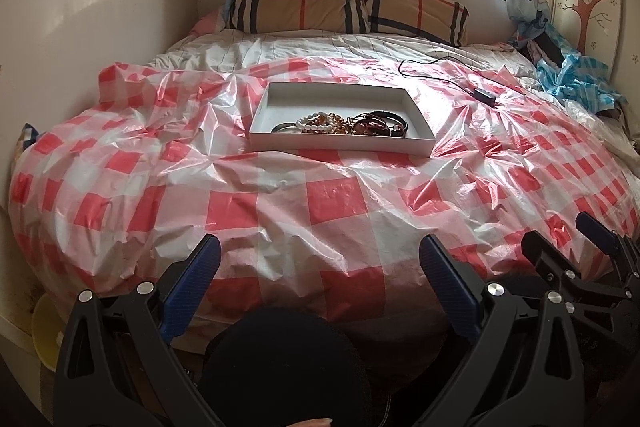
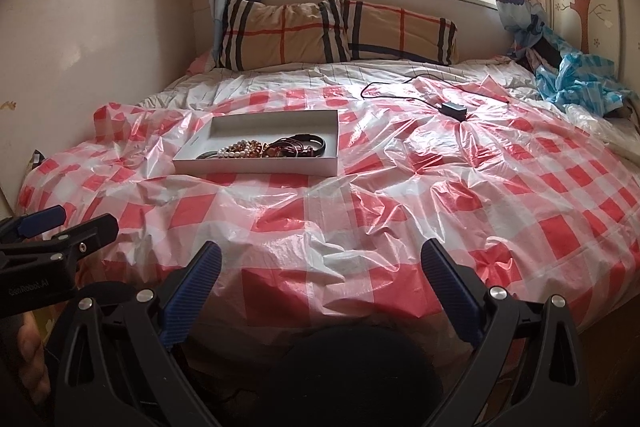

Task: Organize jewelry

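Note:
A shallow white box (image 1: pixel 264 115) (image 2: pixel 192 163) lies on the bed's red-and-white checked plastic sheet (image 1: pixel 328 203) (image 2: pixel 400 211). Along the box's near side sits a pile of jewelry (image 1: pixel 344 123) (image 2: pixel 268 148): beaded bracelets, dark bangles and a black band. My left gripper (image 1: pixel 320 255) hangs open near the foot of the bed, well short of the box, nothing between its blue-padded fingers. My right gripper (image 2: pixel 320 259) is open too, beside it, and shows at the right edge of the left wrist view (image 1: pixel 568 243). The left gripper shows at the left edge of the right wrist view (image 2: pixel 68 223).
A black charger with its cable (image 1: pixel 484 95) (image 2: pixel 454 111) lies on the sheet behind and right of the box. A plaid pillow (image 1: pixel 344 1) (image 2: pixel 336 33) leans under the window. Blue checked plastic (image 1: pixel 572 79) (image 2: pixel 576 83) is bunched at the right wall. A wall bounds the bed's left side.

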